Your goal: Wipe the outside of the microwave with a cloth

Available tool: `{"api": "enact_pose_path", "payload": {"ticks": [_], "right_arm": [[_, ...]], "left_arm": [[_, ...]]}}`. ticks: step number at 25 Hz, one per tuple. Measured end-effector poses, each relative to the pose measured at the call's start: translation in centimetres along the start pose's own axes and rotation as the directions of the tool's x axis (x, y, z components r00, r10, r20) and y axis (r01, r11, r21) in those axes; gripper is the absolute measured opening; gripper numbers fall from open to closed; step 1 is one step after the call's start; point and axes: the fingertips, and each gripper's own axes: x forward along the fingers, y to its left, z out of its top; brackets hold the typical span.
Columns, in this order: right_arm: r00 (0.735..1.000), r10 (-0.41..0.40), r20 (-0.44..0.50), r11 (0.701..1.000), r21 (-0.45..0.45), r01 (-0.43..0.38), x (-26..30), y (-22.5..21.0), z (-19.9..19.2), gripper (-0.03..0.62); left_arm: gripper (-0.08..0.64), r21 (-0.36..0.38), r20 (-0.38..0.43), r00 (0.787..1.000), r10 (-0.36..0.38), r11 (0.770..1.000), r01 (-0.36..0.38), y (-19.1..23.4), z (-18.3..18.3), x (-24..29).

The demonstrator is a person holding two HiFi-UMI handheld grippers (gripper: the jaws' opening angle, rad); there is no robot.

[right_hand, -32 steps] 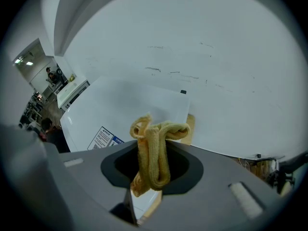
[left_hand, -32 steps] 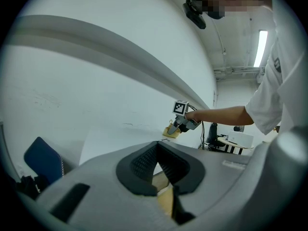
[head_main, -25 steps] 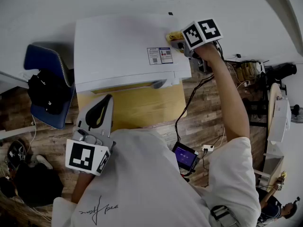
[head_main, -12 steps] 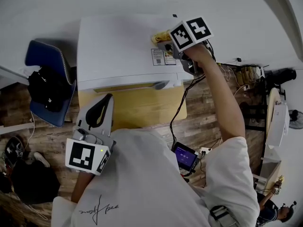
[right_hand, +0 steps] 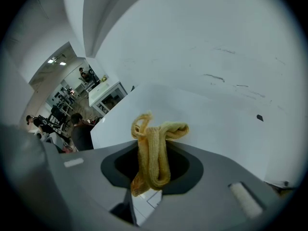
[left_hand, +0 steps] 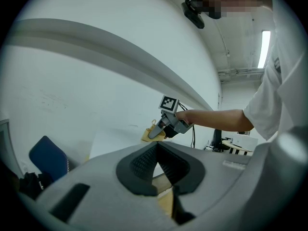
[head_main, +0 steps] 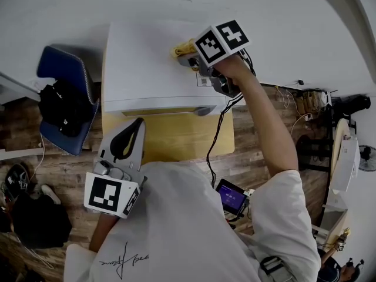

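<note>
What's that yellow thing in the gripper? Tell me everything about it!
It is a yellow cloth, knitted-looking and soft, bunched into folds with a loop sticking out on top. The right gripper is shut on its middle, so both ends poke out. It sits over the top of the white microwave, near the back.

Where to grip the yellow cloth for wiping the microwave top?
Probably across its bunched middle, from above, as the right gripper has the cloth: the doubled folds give bulk to clamp, and the loose end past the jaws faces the microwave.
</note>
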Motion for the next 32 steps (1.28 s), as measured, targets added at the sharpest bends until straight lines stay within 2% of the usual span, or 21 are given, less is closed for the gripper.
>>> {"api": "enact_pose_path", "payload": {"ticks": [6,15,22,29,32], "right_arm": [[0.995,0.098,-0.003,0.994,-0.049,-0.098,2.6,3.9,2.4,0.117],[0.982,0.183,-0.039,0.972,-0.141,-0.187,5.9,9.4,5.6,0.117],[0.975,0.214,-0.049,0.952,-0.214,-0.220,8.2,13.5,7.7,0.117],[0.968,0.244,-0.057,0.936,-0.249,-0.250,9.7,16.1,9.0,0.118],[0.956,0.288,-0.049,0.923,-0.254,-0.291,10.0,17.7,9.5,0.118]], "left_arm": [[-0.009,-0.009,-0.003,1.000,0.022,1.000,-0.022,0.7,-0.3,0.0],[-0.009,-0.015,0.000,0.998,0.062,0.998,-0.062,2.1,0.2,-0.6],[-0.009,-0.026,0.006,0.995,0.098,0.995,-0.098,3.4,0.2,-1.5],[-0.009,-0.026,0.015,0.993,0.120,0.993,-0.119,4.1,0.5,-2.2],[-0.009,-0.023,0.017,0.992,0.124,0.992,-0.123,4.2,0.6,-2.4]]}}
